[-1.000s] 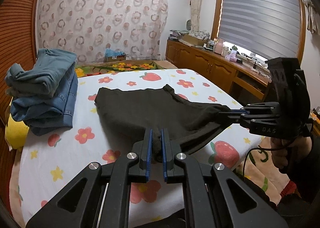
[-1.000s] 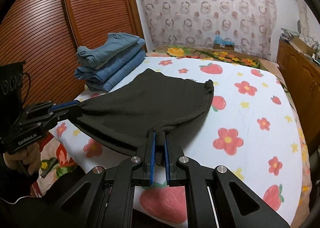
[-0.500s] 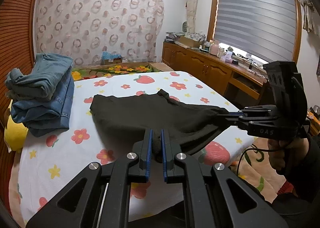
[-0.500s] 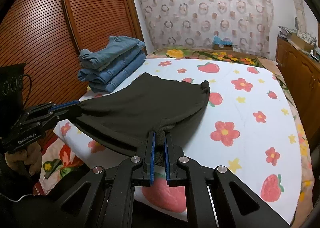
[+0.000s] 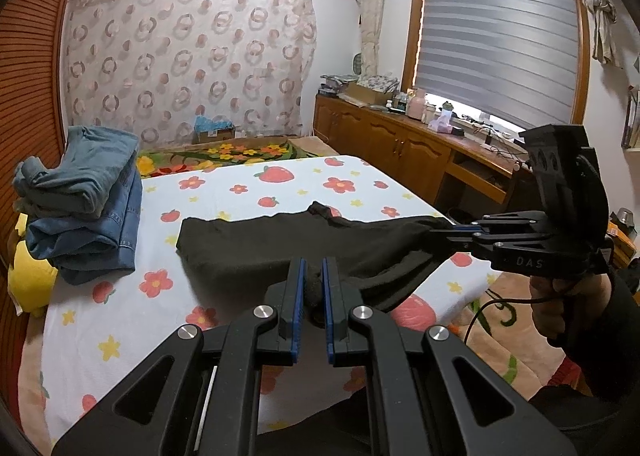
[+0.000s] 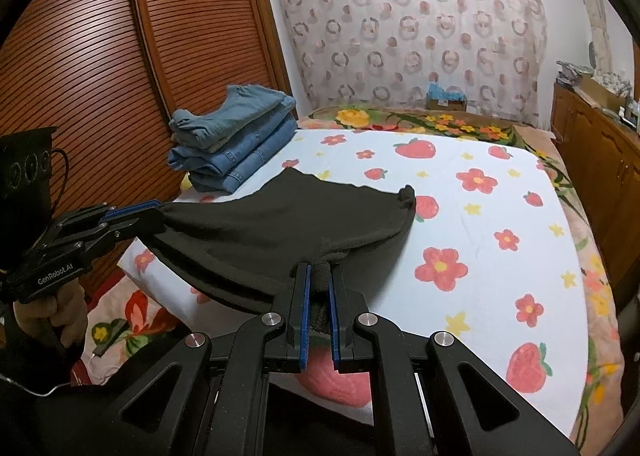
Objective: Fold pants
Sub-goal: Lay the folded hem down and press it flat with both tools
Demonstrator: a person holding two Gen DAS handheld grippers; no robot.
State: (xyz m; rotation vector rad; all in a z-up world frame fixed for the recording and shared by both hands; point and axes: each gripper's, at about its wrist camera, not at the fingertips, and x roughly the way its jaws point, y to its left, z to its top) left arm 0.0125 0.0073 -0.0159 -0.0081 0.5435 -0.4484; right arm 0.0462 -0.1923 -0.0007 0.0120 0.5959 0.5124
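Both hand-held grippers, the left (image 5: 313, 288) and the right (image 6: 318, 288), were clamped on the near edge of the dark pants (image 5: 256, 244), which stretched across the near part of the bed (image 5: 120, 320), right of 2 stacked jeans (image 5: 80, 204).

Black claw (image 5: 313, 288), blue pads (image 5: 297, 296)

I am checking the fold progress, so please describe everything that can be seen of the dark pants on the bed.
The dark brownish-black soft fabric pants look like fleece or knit. Their far part lies on the white bedsheet with red flowers and strawberries, with a small bunched corner at the far right. The near edge is lifted and stretched between the left gripper and the right gripper, each shut on a pinch of cloth. A folded layer hangs below this edge.
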